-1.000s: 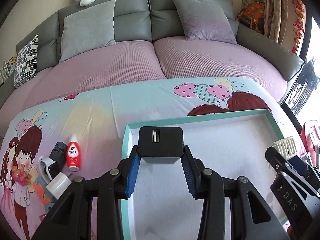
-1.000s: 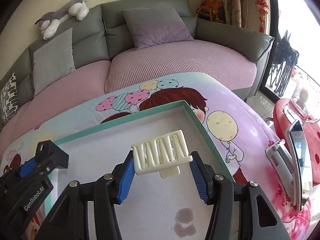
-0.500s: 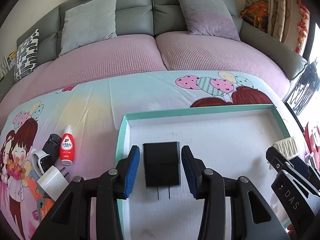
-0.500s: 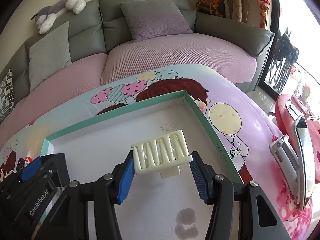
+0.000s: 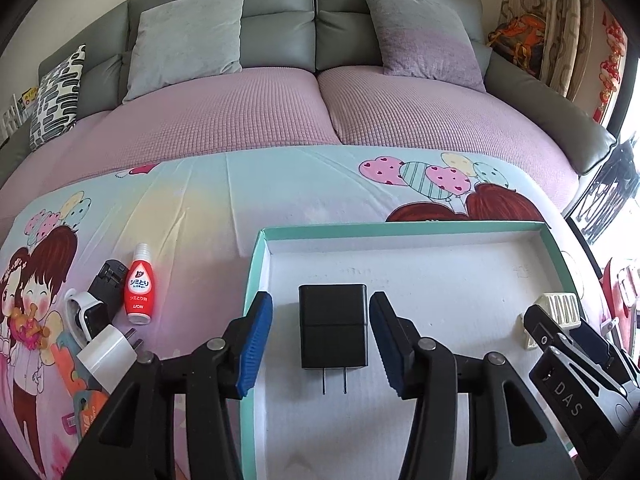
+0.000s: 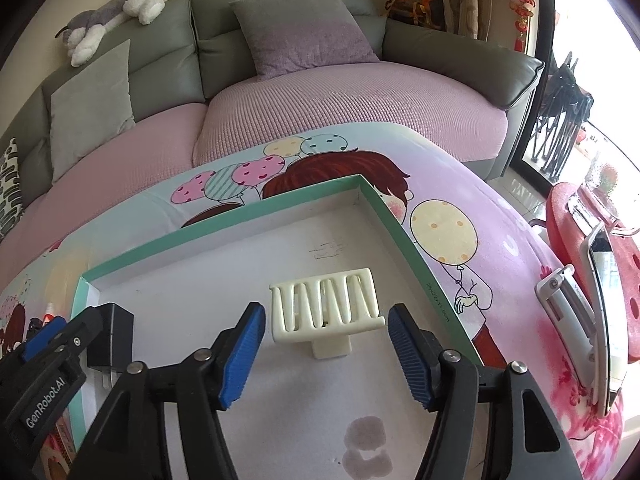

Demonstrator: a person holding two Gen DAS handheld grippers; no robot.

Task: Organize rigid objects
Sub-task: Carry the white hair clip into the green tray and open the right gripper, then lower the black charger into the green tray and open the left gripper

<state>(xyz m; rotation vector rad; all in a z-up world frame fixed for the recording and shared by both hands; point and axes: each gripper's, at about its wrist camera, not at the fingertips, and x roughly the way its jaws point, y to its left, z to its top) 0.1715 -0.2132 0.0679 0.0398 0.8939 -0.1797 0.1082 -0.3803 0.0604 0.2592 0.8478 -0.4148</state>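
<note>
Sofa behind; tray [image 5: 256, 280] on cartoon cloth. Left claw [image 5: 320, 340] just opening, apart w/ black charger [image 5: 333, 326] lying free between. Right claw [image 6: 326, 354] likewise, cream rack [image 6: 325, 310] near tray's right edge.

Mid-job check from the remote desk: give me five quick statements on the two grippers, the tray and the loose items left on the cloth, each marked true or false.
1. The black two-prong plug adapter lies flat in the teal-rimmed white tray. True.
2. The left gripper clamps the adapter. False: its jaws have just been opening and stand clear on both sides.
3. The cream slotted plastic holder rests in the tray, between the open jaws of the right gripper. True.
4. The red squeeze bottle with a white cap is in the tray. False: it lies on the cartoon-print cloth, left of the tray.
5. A white plug adapter lies outside the tray. True.
</note>
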